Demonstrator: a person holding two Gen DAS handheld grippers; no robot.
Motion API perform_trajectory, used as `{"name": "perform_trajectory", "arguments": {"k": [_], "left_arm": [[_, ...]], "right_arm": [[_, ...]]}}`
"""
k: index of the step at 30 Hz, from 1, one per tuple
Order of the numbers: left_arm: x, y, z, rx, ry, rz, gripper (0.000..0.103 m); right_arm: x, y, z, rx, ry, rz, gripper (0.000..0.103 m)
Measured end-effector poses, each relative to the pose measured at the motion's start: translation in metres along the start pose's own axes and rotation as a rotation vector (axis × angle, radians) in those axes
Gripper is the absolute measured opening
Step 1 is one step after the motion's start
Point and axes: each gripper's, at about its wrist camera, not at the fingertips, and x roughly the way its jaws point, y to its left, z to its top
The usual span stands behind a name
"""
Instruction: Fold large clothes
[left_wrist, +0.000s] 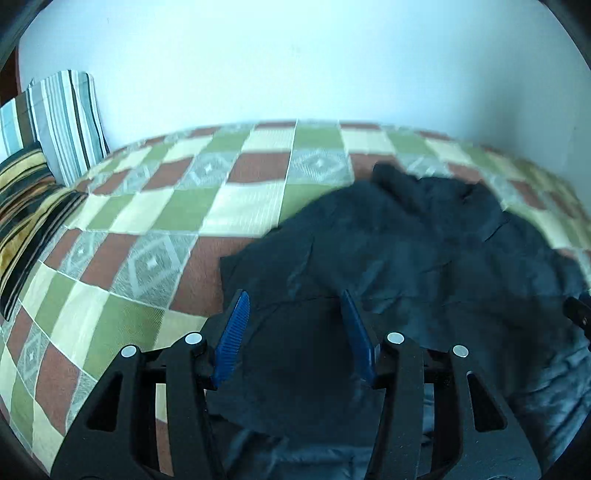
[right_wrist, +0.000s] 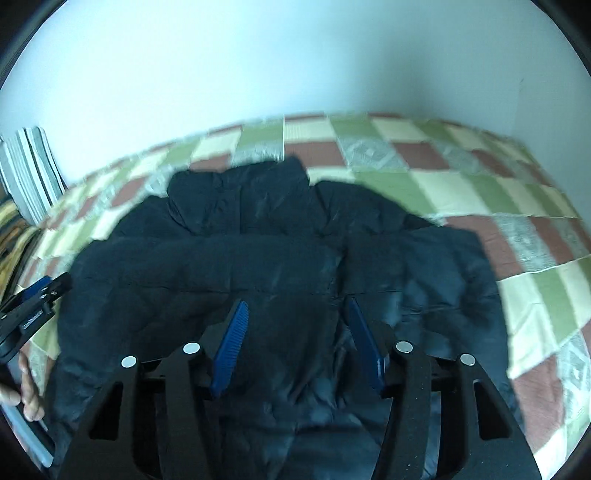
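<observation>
A large dark navy padded jacket (left_wrist: 424, 251) lies spread and rumpled on a checked bedspread (left_wrist: 155, 206). In the right wrist view the jacket (right_wrist: 266, 258) fills the middle, collar end toward the far wall. My left gripper (left_wrist: 295, 299) is open, its blue pads wide apart just above the jacket's near left part. My right gripper (right_wrist: 295, 306) is open too, hovering over the jacket's near middle. The left gripper also shows at the left edge of the right wrist view (right_wrist: 33, 306), with the holding hand below it.
The green, cream and brown checked bedspread (right_wrist: 461, 192) covers the bed up to a pale wall. Striped pillows (left_wrist: 62, 122) stand at the far left against the wall, with a gold and black striped cushion (left_wrist: 26, 206) in front of them.
</observation>
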Motion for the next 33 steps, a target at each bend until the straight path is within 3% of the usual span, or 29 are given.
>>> {"name": "perform_trajectory", "arguments": {"k": [4, 10, 16, 19, 21, 24, 29, 33], "left_arm": [[0.028, 0.0, -0.017, 0.024, 0.073, -0.022, 0.053], [0.056, -0.005, -0.035, 0.057, 0.112, -0.016, 0.055], [0.03, -0.009, -0.027, 0.071, 0.075, 0.025, 0.052], [0.003, -0.012, -0.012, 0.014, 0.008, -0.049, 0.052], [-0.003, -0.027, 0.0, 0.033, -0.018, -0.088, 0.052], [0.009, -0.05, 0.008, 0.08, -0.026, -0.063, 0.052], [0.059, -0.066, 0.005, 0.094, 0.118, -0.026, 0.055], [0.077, -0.075, -0.007, 0.137, 0.129, 0.006, 0.057]], "right_arm": [[0.04, -0.007, -0.012, -0.02, 0.079, -0.044, 0.057], [0.052, -0.007, -0.021, -0.055, 0.055, -0.062, 0.057], [0.026, -0.002, -0.015, -0.062, 0.009, -0.095, 0.059], [0.003, 0.002, 0.003, -0.055, -0.064, -0.072, 0.062], [0.003, 0.006, 0.015, -0.043, -0.071, -0.047, 0.066], [0.021, 0.016, 0.028, -0.07, -0.064, -0.068, 0.066], [0.069, 0.015, 0.02, -0.089, 0.035, -0.088, 0.067], [0.085, 0.015, 0.016, -0.095, 0.053, -0.09, 0.068]]}}
